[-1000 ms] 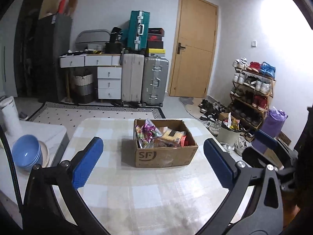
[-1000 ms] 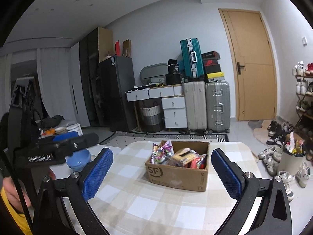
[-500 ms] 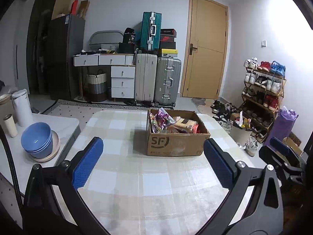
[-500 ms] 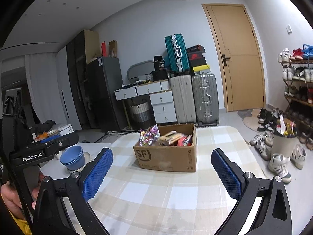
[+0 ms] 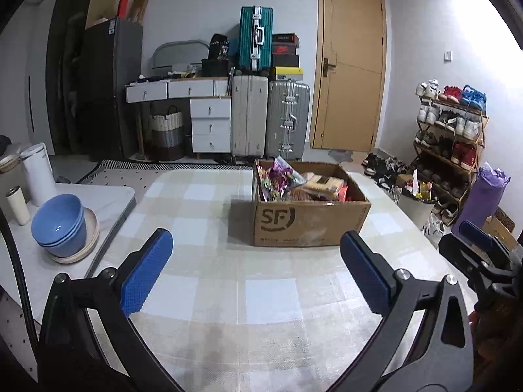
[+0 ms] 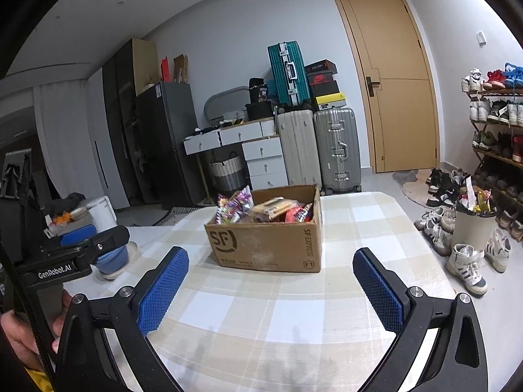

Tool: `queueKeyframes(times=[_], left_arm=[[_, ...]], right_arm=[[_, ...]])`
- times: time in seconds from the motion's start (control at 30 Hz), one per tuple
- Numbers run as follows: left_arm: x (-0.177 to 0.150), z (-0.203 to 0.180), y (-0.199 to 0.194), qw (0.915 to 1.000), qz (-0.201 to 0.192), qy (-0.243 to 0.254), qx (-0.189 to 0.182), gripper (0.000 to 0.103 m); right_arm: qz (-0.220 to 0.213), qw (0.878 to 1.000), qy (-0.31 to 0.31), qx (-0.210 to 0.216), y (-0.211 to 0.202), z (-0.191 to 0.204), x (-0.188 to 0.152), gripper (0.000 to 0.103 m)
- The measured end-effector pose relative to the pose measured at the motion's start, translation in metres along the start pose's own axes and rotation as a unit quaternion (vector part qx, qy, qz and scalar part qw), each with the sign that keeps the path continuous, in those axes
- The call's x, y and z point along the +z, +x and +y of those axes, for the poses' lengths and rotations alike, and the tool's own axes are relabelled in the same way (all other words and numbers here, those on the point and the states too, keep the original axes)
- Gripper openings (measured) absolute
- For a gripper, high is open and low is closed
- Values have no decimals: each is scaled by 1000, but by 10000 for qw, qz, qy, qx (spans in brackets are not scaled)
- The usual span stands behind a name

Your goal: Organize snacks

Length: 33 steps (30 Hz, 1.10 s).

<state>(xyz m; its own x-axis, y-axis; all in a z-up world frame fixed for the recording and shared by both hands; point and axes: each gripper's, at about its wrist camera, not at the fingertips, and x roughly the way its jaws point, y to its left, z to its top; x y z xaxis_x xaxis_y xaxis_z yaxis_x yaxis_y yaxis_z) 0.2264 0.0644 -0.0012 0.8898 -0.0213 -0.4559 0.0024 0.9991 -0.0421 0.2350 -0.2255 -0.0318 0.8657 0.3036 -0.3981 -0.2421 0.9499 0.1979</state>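
Note:
A brown cardboard box [image 5: 310, 220] marked SF stands on the checked tablecloth [image 5: 228, 271], filled with several snack packets [image 5: 281, 176]. In the right wrist view the same box [image 6: 266, 243] sits a little left of centre, its snack packets [image 6: 235, 207] poking above the rim. My left gripper [image 5: 256, 264] hovers open over the cloth, short of the box, with nothing between its blue pads. My right gripper [image 6: 271, 284] is likewise open and empty in front of the box. Each gripper shows at the edge of the other's view.
A side counter [image 5: 108, 196] left of the table carries stacked blue bowls [image 5: 60, 223], a white kettle [image 5: 37, 173] and a small cup [image 5: 16, 204]. Right of the table are a bin [image 6: 474, 225], loose shoes [image 6: 465, 266] and a shoe rack [image 5: 451, 143]. Suitcases [image 5: 271, 124] and drawers stand behind.
Both grippers have drifted back and lower, so the box looks slightly nearer the middle of each view. Both stay open and empty.

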Motion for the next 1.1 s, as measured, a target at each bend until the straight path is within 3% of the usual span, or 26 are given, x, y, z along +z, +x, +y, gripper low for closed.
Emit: queueKeyframes(times=[0.33,1.1], left_arm=[[-18,10,60,9992,347,-204,80,103],[-31,5,100,9988,443,-187,-14,102]], right_arm=[[137,9997,182,-22,26,-16,-12,102],[237,9994,255,30,27,-18,-19,102]])
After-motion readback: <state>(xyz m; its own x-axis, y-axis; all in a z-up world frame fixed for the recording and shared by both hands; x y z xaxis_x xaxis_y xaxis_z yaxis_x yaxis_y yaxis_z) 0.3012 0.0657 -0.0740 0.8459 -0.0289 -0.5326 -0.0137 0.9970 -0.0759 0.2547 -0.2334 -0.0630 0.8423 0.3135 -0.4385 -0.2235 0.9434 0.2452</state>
